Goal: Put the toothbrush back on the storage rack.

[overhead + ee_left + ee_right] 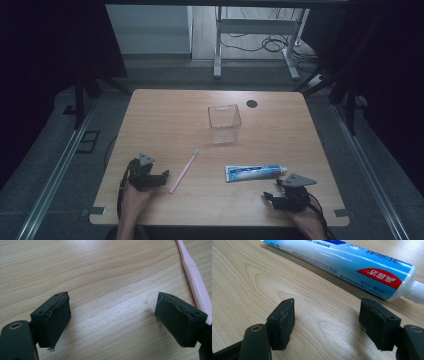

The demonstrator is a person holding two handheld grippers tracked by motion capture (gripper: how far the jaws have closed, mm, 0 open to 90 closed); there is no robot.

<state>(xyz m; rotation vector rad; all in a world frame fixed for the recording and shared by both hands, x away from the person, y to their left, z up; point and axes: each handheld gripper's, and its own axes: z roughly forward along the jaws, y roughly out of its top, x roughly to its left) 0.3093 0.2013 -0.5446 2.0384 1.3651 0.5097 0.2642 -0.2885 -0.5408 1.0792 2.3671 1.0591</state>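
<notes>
While both sit on the tabletop [170, 115], left hand-held gripper [112, 320] gapes wide beside toothbrush [183, 171]; right hand-held gripper [327, 323] gapes wide near toothpaste [255, 172].

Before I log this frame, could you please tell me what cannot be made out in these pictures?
- Toothbrush head: cut off by the top edge, left gripper view.
- Toothpaste tube crimped end: cut off by the top edge, right gripper view.
- Tube lettering: too small, high view.
- Clear container contents: too dim and small, high view.
</notes>
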